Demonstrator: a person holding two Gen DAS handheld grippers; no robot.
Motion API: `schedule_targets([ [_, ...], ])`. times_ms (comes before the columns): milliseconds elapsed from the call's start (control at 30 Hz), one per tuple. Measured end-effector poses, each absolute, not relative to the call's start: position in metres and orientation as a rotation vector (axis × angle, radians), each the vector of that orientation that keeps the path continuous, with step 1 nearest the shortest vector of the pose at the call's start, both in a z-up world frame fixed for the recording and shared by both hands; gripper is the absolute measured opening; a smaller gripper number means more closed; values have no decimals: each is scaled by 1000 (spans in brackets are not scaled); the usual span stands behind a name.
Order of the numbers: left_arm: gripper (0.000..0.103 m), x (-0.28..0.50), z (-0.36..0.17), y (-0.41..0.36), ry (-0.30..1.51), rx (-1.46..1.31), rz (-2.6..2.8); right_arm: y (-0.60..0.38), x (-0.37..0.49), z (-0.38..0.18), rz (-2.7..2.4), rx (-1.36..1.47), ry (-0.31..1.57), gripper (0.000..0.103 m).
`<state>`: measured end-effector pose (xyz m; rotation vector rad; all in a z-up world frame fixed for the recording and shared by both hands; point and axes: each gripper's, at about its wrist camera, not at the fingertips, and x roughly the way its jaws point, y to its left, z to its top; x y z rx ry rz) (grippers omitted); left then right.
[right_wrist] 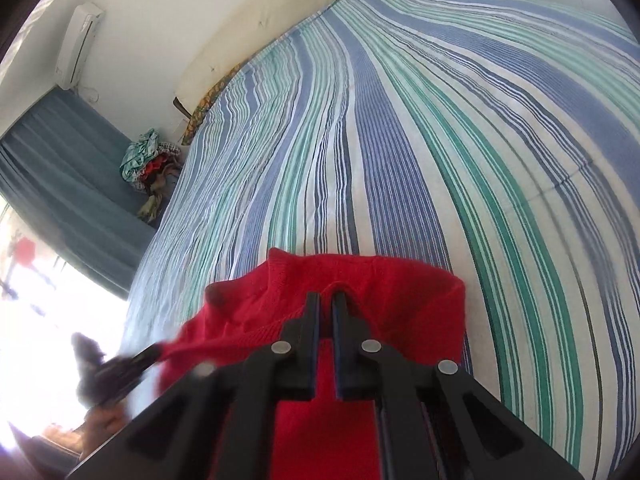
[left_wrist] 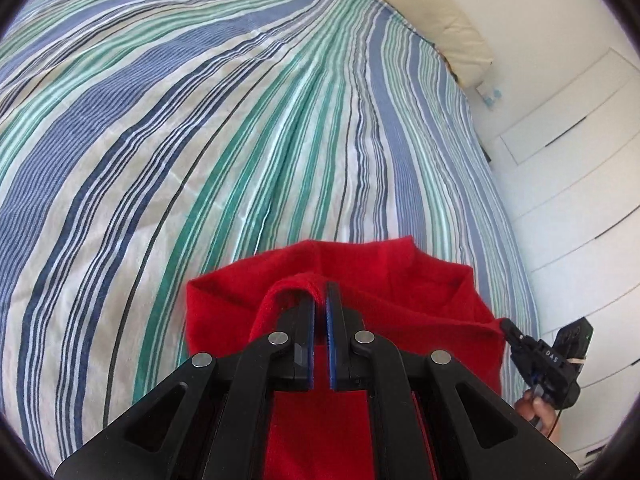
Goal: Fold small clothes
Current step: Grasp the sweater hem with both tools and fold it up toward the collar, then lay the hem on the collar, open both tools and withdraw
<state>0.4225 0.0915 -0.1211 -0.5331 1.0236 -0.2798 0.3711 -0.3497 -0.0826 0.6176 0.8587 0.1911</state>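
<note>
A small red knitted garment (left_wrist: 400,280) hangs between my two grippers above the striped bed cover (left_wrist: 200,140). My left gripper (left_wrist: 320,290) is shut on one edge of it. My right gripper (right_wrist: 326,298) is shut on the opposite edge of the red garment (right_wrist: 400,292). The right gripper also shows at the right of the left wrist view (left_wrist: 508,326), pinching the cloth's corner. The left gripper shows blurred at the lower left of the right wrist view (right_wrist: 154,350). The lower part of the garment hangs under the grippers, out of sight.
The striped bed cover (right_wrist: 440,120) fills most of both views. A cream pillow (left_wrist: 440,12) lies at the head. White drawers (left_wrist: 580,200) stand by the bed. A heap of clothes (right_wrist: 148,160) and a blue curtain (right_wrist: 60,168) are at the far side.
</note>
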Motion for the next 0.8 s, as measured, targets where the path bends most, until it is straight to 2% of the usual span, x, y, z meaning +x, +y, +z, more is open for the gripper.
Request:
schedule_targets([
  [100, 13, 435, -130, 90, 1045, -521, -251, -351, 387, -98, 178, 624, 874, 6],
  [133, 24, 439, -131, 91, 1047, -529, -252, -351, 390, -102, 169, 620, 877, 6],
  [167, 47, 440, -128, 92, 1039, -531, -245, -351, 393, -104, 154, 617, 873, 10],
  [200, 61, 440, -123, 94, 1023, -524, -226, -353, 394, -104, 128, 615, 862, 23],
  [233, 74, 439, -116, 97, 999, -515, -205, -355, 395, -102, 105, 621, 848, 42],
  [300, 75, 433, -102, 104, 949, -494, -189, -364, 393, -94, 97, 657, 805, 54],
  [500, 75, 365, -63, 81, 856, -302, -321, -340, 357, -42, 226, 396, 758, 54],
  [600, 80, 312, -72, 52, 859, -156, -432, -304, 322, -36, 417, 254, 792, 54],
  [633, 83, 302, -84, 45, 886, -107, -437, -291, 308, -42, 481, 212, 814, 54],
  [700, 83, 295, -114, 41, 978, -43, -391, -276, 285, -62, 551, 140, 870, 53],
  [767, 74, 293, -129, 48, 1004, -23, -346, -279, 274, -97, 472, 48, 972, 53],
  [800, 74, 288, -125, 50, 986, -16, -328, -287, 272, -114, 406, 25, 1026, 43],
])
